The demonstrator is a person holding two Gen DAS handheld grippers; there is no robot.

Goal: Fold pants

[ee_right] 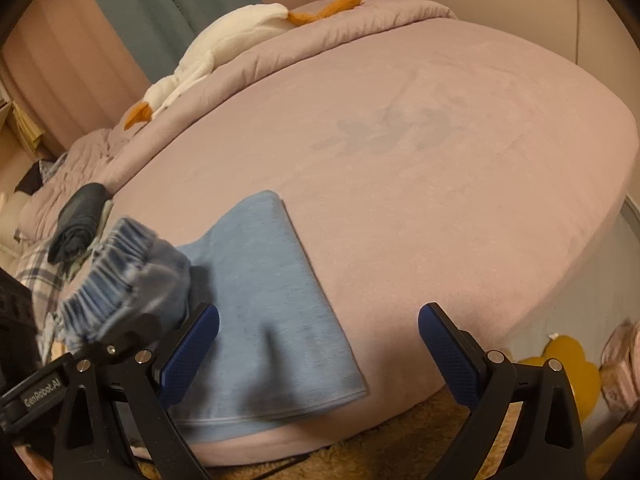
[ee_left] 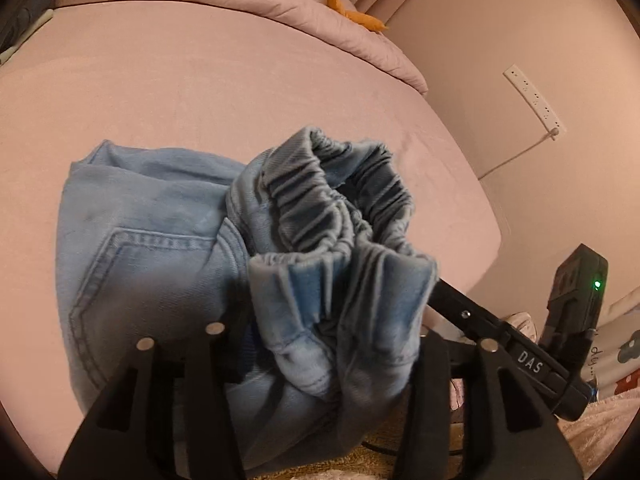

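— Pants (ee_left: 168, 240) status, left to right?
— Lying on my pink bed (ee_left: 200, 80); my left gripper (ee_left: 320, 344) is clamped on the bunched elastic waistband (ee_left: 340, 208), lifting it off the denim.
— And the other side?
— My right gripper (ee_right: 320, 344) hangs spread wide over a folded leg (ee_right: 272, 300), gripping nothing
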